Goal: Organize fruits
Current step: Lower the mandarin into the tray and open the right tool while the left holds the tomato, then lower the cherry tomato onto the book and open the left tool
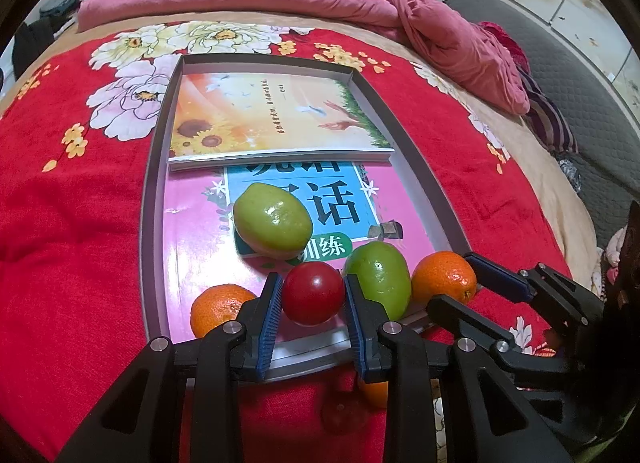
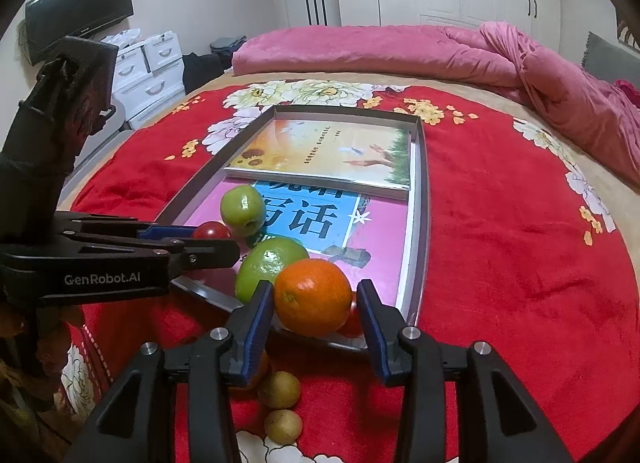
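A grey tray (image 1: 154, 167) lies on the red bedspread with two books inside. My left gripper (image 1: 312, 295) is shut on a red tomato (image 1: 313, 292) above the tray's near end. A green fruit (image 1: 273, 220) rests on the pink book, a second green fruit (image 1: 380, 281) sits right of the tomato, and an orange (image 1: 218, 306) lies to its left. My right gripper (image 2: 316, 299) has its jaws around another orange (image 2: 313, 297) at the tray's near corner; a gap shows at the right pad. That orange also shows in the left wrist view (image 1: 443, 277).
An orange (image 1: 374, 393) and two small brownish fruits (image 2: 279, 389) (image 2: 283, 425) lie on the bedspread below the grippers. A red fruit (image 2: 352, 321) hides behind the held orange. A pink quilt (image 2: 400, 51) is heaped at the far side. White drawers (image 2: 148, 71) stand at left.
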A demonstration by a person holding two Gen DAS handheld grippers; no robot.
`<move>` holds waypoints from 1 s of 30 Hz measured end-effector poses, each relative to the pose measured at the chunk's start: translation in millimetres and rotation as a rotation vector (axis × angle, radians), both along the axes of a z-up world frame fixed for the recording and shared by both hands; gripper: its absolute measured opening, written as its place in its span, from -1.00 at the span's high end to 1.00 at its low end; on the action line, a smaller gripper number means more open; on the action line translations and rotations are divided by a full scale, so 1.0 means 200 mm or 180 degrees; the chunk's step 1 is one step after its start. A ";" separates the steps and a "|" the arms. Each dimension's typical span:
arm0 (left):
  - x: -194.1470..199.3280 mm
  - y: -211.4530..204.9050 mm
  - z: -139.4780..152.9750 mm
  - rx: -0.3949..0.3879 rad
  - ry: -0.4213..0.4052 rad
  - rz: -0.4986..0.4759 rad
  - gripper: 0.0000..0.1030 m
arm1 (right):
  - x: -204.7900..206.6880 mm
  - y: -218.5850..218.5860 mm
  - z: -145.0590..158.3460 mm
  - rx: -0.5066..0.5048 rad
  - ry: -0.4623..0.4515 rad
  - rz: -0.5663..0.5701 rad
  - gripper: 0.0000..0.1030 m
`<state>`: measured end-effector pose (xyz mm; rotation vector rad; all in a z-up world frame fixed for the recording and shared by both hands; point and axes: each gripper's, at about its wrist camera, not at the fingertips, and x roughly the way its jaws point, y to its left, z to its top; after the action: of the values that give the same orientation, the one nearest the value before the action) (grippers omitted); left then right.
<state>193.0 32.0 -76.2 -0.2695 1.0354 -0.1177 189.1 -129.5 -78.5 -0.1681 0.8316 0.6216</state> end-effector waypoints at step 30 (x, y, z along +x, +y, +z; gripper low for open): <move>0.01 -0.01 0.01 -0.0004 0.0042 -0.0006 0.24 | -0.04 0.02 0.04 0.0049 0.0003 0.0050 -0.03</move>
<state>194.5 29.9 -74.9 -0.2709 1.0488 -0.1184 181.0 -125.8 -70.0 -0.1606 0.8269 0.6426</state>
